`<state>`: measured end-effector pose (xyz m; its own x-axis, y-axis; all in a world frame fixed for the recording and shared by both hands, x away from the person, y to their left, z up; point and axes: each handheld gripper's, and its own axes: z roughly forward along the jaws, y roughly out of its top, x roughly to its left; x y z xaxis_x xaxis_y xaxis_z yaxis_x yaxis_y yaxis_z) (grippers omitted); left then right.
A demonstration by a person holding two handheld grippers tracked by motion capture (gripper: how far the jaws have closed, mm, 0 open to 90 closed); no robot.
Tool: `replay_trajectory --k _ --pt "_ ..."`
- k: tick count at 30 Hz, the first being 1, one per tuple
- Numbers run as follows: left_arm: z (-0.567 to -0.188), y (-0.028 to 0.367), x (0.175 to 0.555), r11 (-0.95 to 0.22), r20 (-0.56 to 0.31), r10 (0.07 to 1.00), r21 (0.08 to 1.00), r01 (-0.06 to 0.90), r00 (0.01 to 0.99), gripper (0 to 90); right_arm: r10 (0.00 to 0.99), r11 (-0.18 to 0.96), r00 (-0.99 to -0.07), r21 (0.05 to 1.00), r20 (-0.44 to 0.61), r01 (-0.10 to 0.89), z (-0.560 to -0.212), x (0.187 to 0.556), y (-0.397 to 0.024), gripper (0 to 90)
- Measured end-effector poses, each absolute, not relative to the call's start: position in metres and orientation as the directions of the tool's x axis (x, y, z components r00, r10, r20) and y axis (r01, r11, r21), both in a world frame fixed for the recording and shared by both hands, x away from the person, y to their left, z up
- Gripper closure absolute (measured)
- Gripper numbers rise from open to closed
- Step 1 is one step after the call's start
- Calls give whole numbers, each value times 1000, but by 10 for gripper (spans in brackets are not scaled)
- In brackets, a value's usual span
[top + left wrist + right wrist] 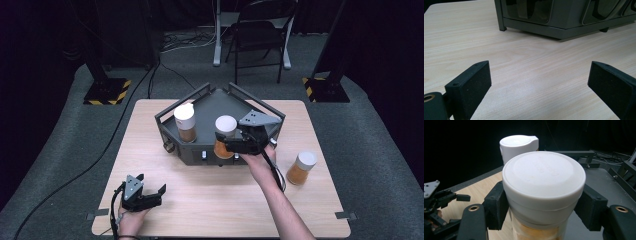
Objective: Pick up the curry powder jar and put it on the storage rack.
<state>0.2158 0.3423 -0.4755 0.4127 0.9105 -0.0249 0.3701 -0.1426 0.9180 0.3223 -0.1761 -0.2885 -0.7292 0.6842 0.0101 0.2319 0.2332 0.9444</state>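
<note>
My right gripper (223, 141) is shut on a white-lidded jar (225, 127) of orange-brown contents, held upright over the front edge of the dark grey tray (215, 102). In the right gripper view the jaws press on both sides of this jar (544, 175) just under its lid. A second white-capped jar (185, 122) stands in the tray's left part, behind the held one (519, 145). A third jar (302, 168) stands on the table at the right. My left gripper (152, 183) rests open near the front left of the table, with bare wood between its jaws (539, 77).
The tray (564, 17) has raised rails along its back sides and sits mid-table on the light wooden table (200, 200). Beyond the table stand a folding chair (260, 35) and two dark stands with striped bases (107, 90).
</note>
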Motion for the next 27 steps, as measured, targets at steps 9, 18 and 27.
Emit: replay_trajectory --k 9,18,27 --pt "-475 342 216 -143 -26 910 917 371 414 48 714 226 -700 946 0 231 -283 329 -170 330" --pt "-475 343 217 -142 -28 910 916 374 414 48 749 221 -662 941 5 257 -280 343 -159 330" --pt "-475 343 217 -146 -25 908 916 373 418 48 777 229 -629 933 -4 277 -277 352 -144 330"
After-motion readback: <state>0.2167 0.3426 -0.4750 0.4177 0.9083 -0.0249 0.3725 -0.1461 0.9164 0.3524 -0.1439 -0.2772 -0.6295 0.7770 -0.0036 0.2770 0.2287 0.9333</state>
